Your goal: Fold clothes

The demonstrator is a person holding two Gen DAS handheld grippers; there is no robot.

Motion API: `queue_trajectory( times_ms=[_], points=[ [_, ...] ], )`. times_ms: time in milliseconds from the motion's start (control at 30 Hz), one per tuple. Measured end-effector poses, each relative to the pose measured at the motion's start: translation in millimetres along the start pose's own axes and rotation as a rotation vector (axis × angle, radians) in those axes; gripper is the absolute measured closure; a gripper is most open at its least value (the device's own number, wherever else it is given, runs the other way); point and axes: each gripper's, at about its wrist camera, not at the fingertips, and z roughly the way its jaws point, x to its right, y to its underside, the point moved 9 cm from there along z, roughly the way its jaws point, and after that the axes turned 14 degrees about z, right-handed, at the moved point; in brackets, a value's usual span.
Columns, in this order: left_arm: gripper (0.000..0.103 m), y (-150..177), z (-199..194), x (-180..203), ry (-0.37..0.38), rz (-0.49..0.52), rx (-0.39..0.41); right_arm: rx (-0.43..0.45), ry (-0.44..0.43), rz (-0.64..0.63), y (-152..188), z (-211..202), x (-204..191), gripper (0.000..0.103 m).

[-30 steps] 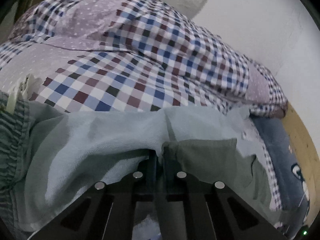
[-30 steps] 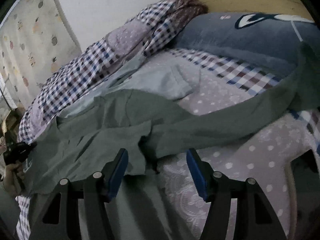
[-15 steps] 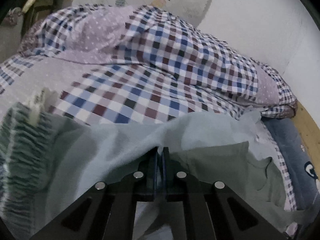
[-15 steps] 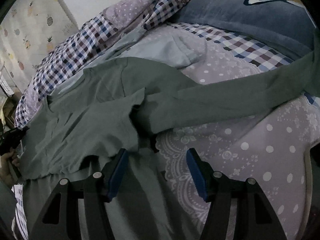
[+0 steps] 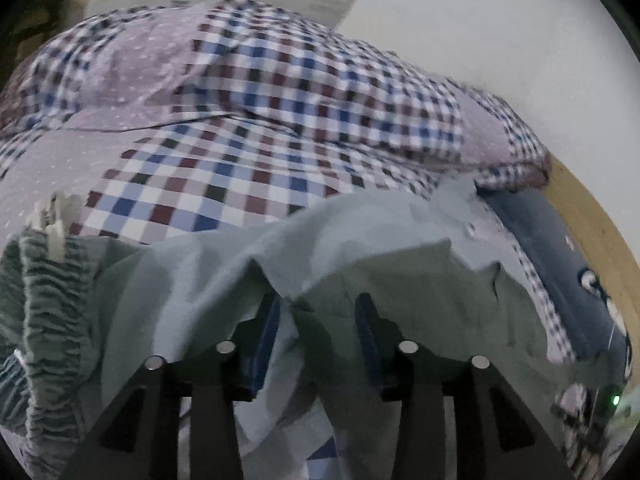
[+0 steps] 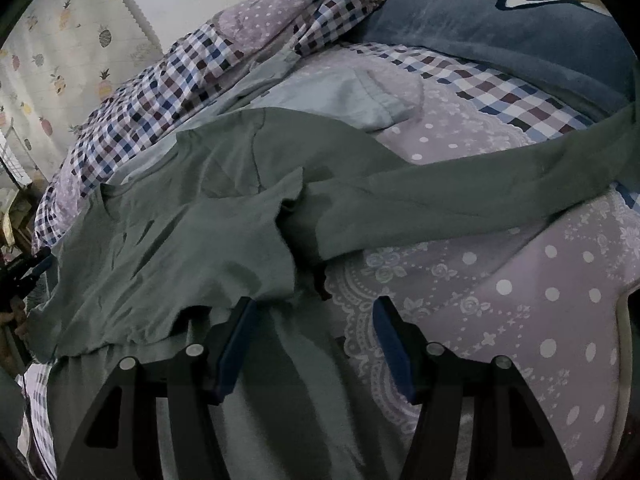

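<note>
I start on the left. My left gripper (image 5: 316,332) has its jaws parted with nothing clamped between them; a peak of cloth stands just ahead of the blue pads (image 5: 266,336), consistent with a released pinch point. The cloth there is the pale blue-grey garment (image 5: 192,276), lying along the near edge of the bed, with its ribbed, gathered band (image 5: 48,296) bunched at the left end. The view is blurred, so I cannot tell whether the fabric touches either pad.

The task's main item, the dark green garment (image 6: 192,240), lies spread over the middle of the bed, partly on top of the pale one. One long sleeve (image 6: 480,196) runs toward the right edge of the bed, in front of the blue pillow (image 6: 520,36) at the head end. I judge that it is laid flat like this so that sleeves and sides can be turned inward one at a time.

My right gripper (image 6: 312,340) is also released — jaws wide, holding nothing — and it hovers near the junction of the sleeve and the body, over the dotted bedsheet (image 6: 560,300). That position suits a pinch at the sleeve root for the next fold.

The checked quilt (image 5: 280,120) is heaped along the far edge against the wall — clear of the folding area.
</note>
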Motion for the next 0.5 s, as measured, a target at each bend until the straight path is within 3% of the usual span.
queue_trajectory(
  times_ms=[233,267,333,367,500],
  points=[
    [0.060,13.6,22.0,17.8,0.014,0.083,-0.100,-0.006,-0.005,-0.004,1.6,3.9,-4.5,0.039],
    [0.064,12.8,22.1,18.8,0.013,0.083,-0.093,-0.006,-0.005,-0.006,1.9,4.4,-5.5,0.039],
    [0.092,9.8,20.3,20.6,0.016,0.077,-0.067,-0.006,-0.006,-0.012,2.4,5.1,-7.4,0.039],
    [0.097,8.6,20.1,22.0,0.015,0.078,-0.058,-0.006,-0.006,-0.015,2.7,5.5,-8.4,0.039],
    [0.098,-3.2,10.5,21.7,-0.035,0.075,0.009,-0.006,-0.002,-0.021,3.4,6.7,-10.1,0.039]
  ],
)
